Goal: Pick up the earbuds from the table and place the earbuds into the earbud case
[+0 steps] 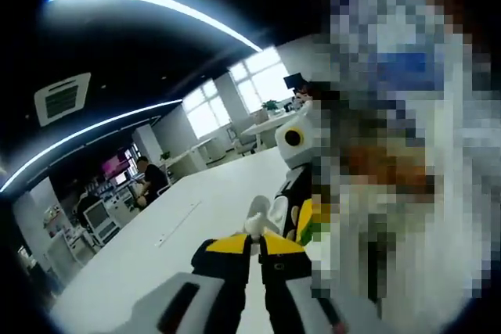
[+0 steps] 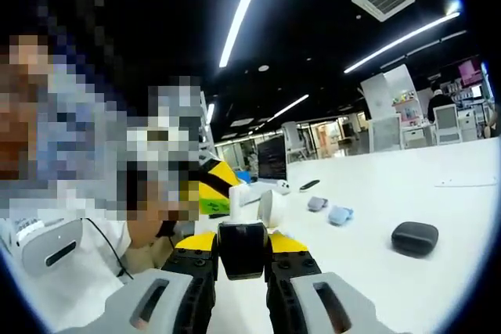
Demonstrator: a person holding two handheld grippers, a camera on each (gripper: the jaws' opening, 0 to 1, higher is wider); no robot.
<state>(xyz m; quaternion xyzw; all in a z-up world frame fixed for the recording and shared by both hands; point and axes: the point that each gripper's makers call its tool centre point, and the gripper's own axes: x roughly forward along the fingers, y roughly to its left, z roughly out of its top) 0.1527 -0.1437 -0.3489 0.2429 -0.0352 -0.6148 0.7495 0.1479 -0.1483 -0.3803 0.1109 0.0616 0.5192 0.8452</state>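
Left gripper view: my left tool (image 1: 254, 242) is clenched on a white earbud (image 1: 256, 223), raised above the white surface (image 1: 156, 256). Right gripper view: my right tool (image 2: 241, 249) grips a dark case (image 2: 241, 249); another dark case (image 2: 414, 238) and two grey-blue items (image 2: 331, 211) lie on the surface.

On the table (image 2: 438, 201), the closed case (image 2: 414, 238) lies nearest, two small items (image 2: 330, 210) behind it.
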